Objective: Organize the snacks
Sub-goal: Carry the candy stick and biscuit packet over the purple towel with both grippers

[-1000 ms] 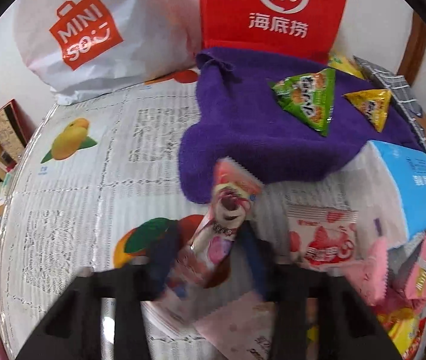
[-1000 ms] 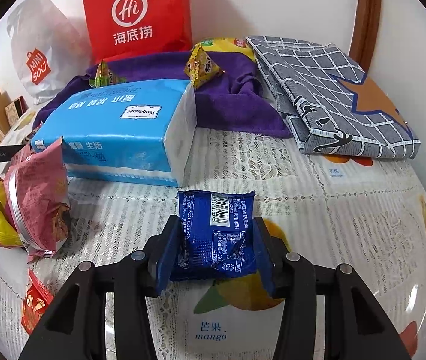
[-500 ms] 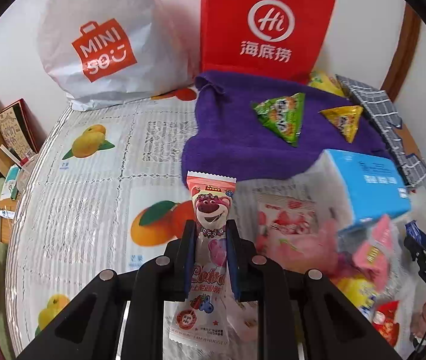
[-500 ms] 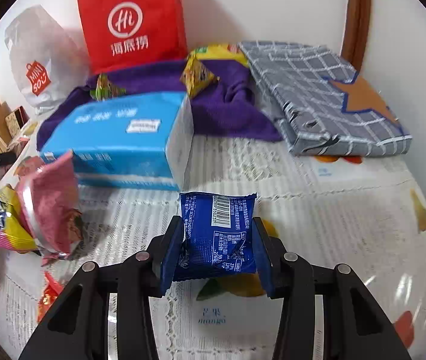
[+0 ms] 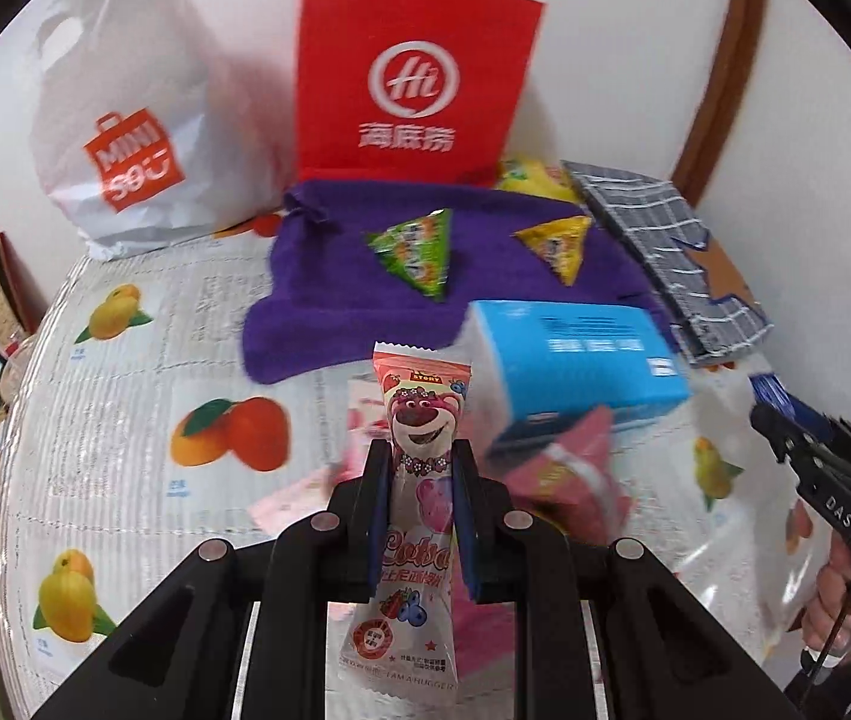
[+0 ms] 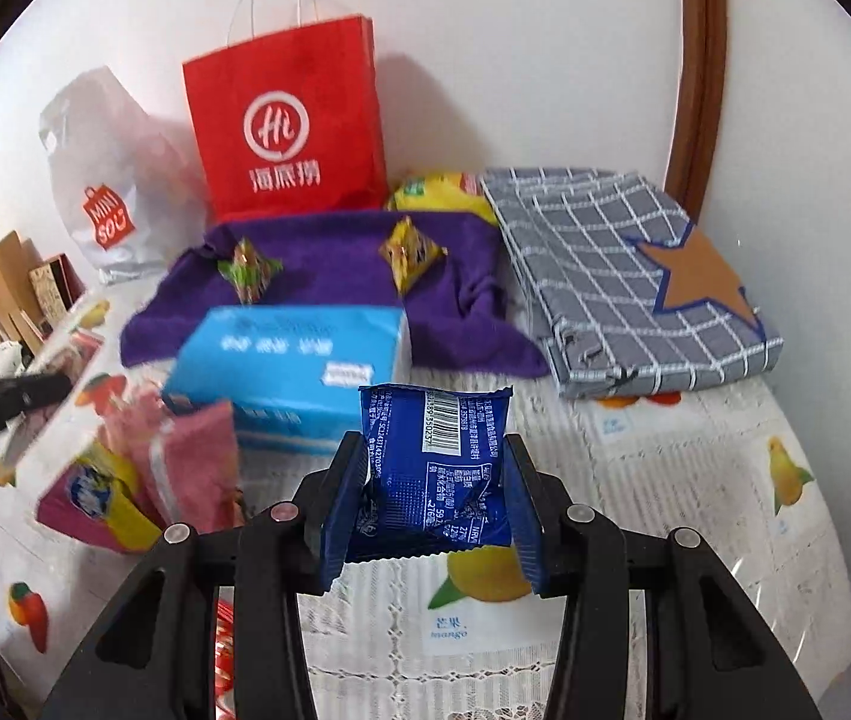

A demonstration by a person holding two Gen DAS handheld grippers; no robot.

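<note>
Above the fruit-print worktop [image 6: 695,480], the left hand-held gripper [image 5: 422,480] pinches a slim bear-print candy packet [image 5: 422,456] at mid-length; the right hand-held gripper [image 6: 431,480] clamps a blue snack packet [image 6: 434,468]. Both wrappers look light, crinkly, slippery and probably crushable.

The left tool [image 5: 422,516] has lifted the tall pink bear-printed snack sachet [image 5: 419,480] off the fruit-patterned lace-covered bench [image 5: 125,420] and turned it upright from a tilt. The right tool [image 6: 432,501] has raised the dark blue foil snack packet [image 6: 434,468] clear of that bench, away from the blue tissue pack [image 6: 287,366].
</note>
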